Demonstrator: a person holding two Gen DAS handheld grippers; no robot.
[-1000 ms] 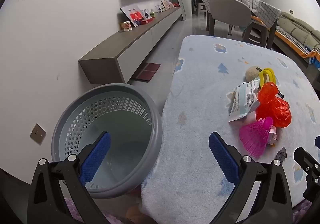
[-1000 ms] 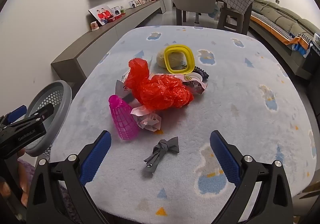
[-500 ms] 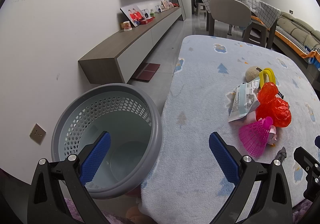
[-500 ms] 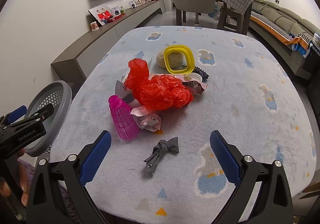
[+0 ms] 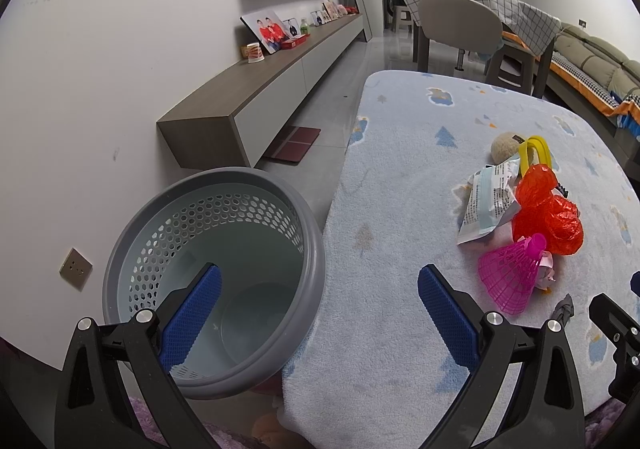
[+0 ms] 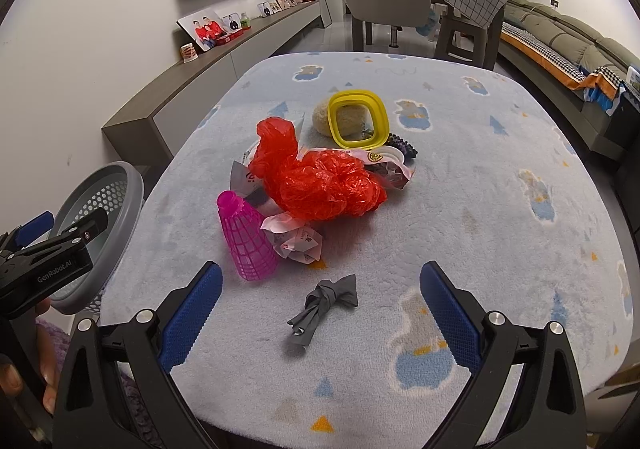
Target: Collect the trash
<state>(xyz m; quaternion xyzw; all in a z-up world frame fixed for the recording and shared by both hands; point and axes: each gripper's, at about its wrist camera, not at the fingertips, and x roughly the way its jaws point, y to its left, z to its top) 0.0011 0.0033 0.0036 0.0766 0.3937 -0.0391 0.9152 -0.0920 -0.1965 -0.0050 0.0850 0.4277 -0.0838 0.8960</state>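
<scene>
your left gripper hangs with its jaws spread wide and nothing between them, one blue pad over the mouth of the grey perforated bin and the other over the edge of the pale blue fleece cover on the table. this view lets you look straight down into the bin, and its floor looks bare. it also shows you the printed face of a white wrapper leaning against the red plastic bag, which your other camera catches only as a sliver behind the bag.

your right gripper is likewise released, empty, held above the near part of the table. just ahead of it, between the pads, lies a knotted grey strip; the left view shows only its tip. beyond it to the left stands a pink mesh cone, wide end down, touching a crumpled pink-and-white wrapper. the red plastic bag sits in the middle of the pile. behind it this view gives you what the left one mostly hides: a yellow square lid propped against a beige round lump, a dark knobbly item and a clear packet beside the bag. the bin shows here only as a rim at the table's left edge, partly behind your left gripper's body, with fingers of your hand below it.
</scene>
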